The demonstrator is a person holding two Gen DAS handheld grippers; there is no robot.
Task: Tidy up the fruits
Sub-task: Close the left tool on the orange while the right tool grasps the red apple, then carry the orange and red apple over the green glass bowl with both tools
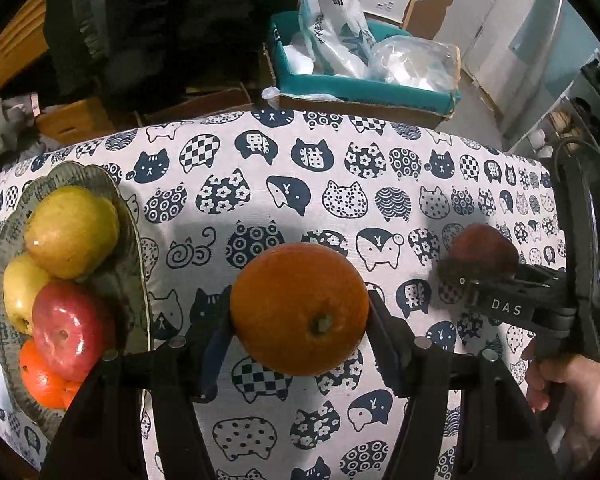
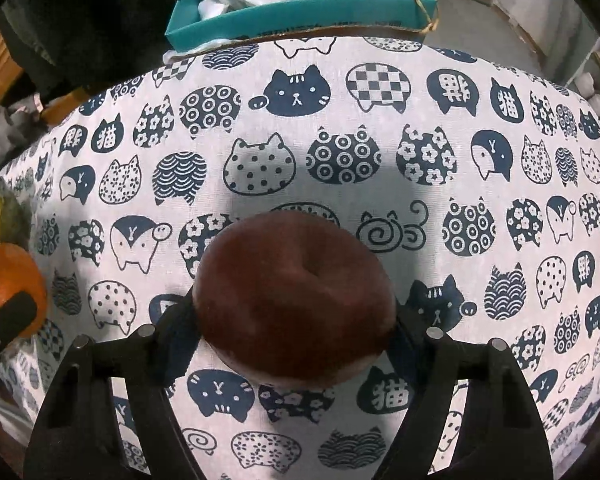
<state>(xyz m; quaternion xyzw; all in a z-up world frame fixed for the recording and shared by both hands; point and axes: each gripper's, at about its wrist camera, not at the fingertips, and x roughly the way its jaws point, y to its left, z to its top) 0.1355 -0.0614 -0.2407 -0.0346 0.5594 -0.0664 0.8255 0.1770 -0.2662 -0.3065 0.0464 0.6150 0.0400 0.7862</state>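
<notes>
My left gripper [image 1: 300,314] is shut on an orange [image 1: 296,300], held just above the cat-print tablecloth [image 1: 340,184]. At the left, a grey-green leaf-shaped plate [image 1: 96,184] carries two yellow-green apples [image 1: 72,232], a red apple [image 1: 68,328] and a small orange fruit [image 1: 40,380]. In the right wrist view my right gripper [image 2: 294,314] is shut on a dark red apple [image 2: 292,292], its pads against both sides, low over the cloth. The same apple [image 1: 484,246] shows at the right of the left wrist view. The held orange [image 2: 8,280] peeks in at the left edge.
Beyond the table's far edge stands a teal cardboard box [image 1: 360,94] stuffed with plastic bags. A dark garment [image 1: 160,32] hangs behind it on the left. A hand [image 1: 572,392] grips the right tool. White cabinets and shelves stand at the far right.
</notes>
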